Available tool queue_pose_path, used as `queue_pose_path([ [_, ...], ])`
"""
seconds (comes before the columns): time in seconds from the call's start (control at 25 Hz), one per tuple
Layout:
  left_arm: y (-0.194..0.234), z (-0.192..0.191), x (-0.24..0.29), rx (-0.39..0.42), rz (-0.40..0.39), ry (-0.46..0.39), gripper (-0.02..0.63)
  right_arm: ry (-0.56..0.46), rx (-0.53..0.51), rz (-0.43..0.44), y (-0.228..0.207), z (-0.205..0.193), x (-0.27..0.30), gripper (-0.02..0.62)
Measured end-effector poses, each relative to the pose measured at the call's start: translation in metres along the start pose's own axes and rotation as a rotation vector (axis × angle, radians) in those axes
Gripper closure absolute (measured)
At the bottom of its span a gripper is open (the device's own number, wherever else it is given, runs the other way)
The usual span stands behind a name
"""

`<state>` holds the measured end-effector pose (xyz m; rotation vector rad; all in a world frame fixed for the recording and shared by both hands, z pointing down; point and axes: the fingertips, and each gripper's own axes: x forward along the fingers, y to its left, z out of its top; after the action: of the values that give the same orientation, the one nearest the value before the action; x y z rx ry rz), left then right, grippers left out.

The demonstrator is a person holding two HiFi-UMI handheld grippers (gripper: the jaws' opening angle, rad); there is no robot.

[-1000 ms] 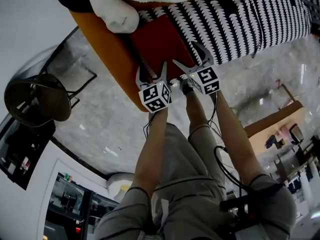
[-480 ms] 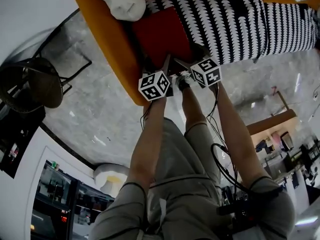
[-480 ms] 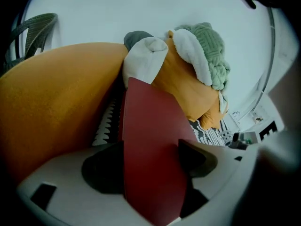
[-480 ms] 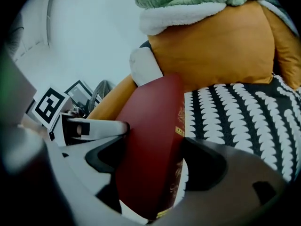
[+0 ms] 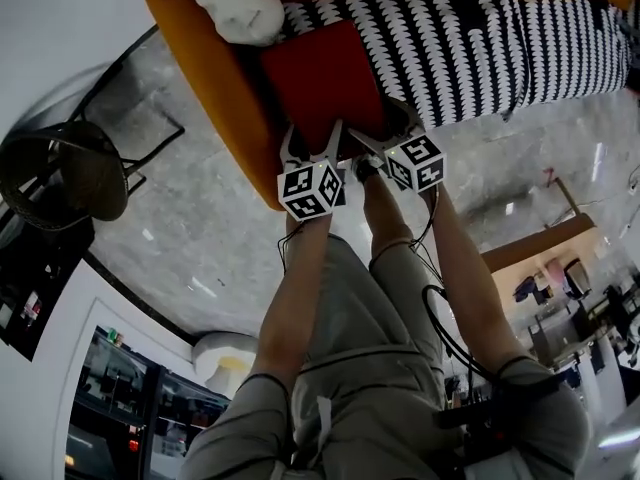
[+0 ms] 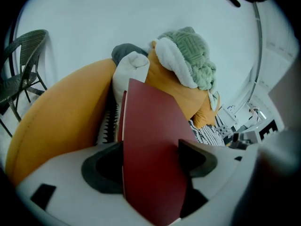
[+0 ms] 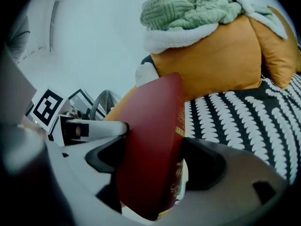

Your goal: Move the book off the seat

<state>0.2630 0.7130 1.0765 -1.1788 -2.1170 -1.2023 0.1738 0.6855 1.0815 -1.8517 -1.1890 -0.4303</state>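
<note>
A dark red book lies on the seat of an orange sofa, beside a black-and-white patterned cover. My left gripper straddles the book's near edge on the left. Its jaws have just been closing, and in the left gripper view both pads meet the book at my left gripper. My right gripper sits on the same edge further right. In the right gripper view the book, spine with gold print toward the right jaw, fills my right gripper.
A green knitted throw and a white stuffed shape rest on the sofa's orange back cushions. A black wicker chair stands on the marble floor at the left. A wooden box sits at the right.
Both grippers have slid forward over the book's near edge. The left jaws have narrowed onto the book.
</note>
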Motion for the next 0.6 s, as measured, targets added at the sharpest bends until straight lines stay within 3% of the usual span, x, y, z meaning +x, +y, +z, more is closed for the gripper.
queue_pose_path([
  [0.36,-0.054,0.078,-0.087,0.106,-0.025,-0.166,0.232,-0.193,-0.015,-0.02,0.064,0.074,-0.078,0.192],
  [0.6,-0.095,0.16,-0.153,0.177,-0.068,-0.322,0.232,-0.325,-0.103,-0.026,0.114,0.157,-0.132,0.192],
])
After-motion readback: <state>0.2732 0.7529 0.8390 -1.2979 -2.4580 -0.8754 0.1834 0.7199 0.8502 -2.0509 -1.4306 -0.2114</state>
